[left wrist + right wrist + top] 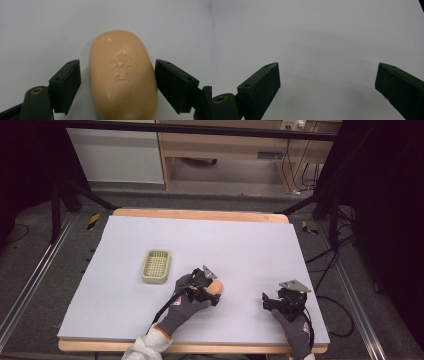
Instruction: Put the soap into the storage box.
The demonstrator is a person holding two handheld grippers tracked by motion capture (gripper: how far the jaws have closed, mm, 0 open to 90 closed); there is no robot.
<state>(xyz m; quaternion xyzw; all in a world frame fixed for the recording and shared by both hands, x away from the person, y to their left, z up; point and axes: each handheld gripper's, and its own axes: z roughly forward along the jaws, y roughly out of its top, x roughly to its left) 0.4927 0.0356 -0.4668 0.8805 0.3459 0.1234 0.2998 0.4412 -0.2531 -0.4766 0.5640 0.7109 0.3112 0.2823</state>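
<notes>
Lab recording setup: white-covered table, black frame struts, loose cables, floor rails.

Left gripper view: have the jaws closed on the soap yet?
No, the soap lies between the open jaws, with a gap showing on each side.

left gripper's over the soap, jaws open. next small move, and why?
Probably close the left gripper on the soap bar. The bar lies between the open jaws, with a small gap showing on each side, so nothing grips it yet. The soap dish sits apart, to the bar's left.
</notes>
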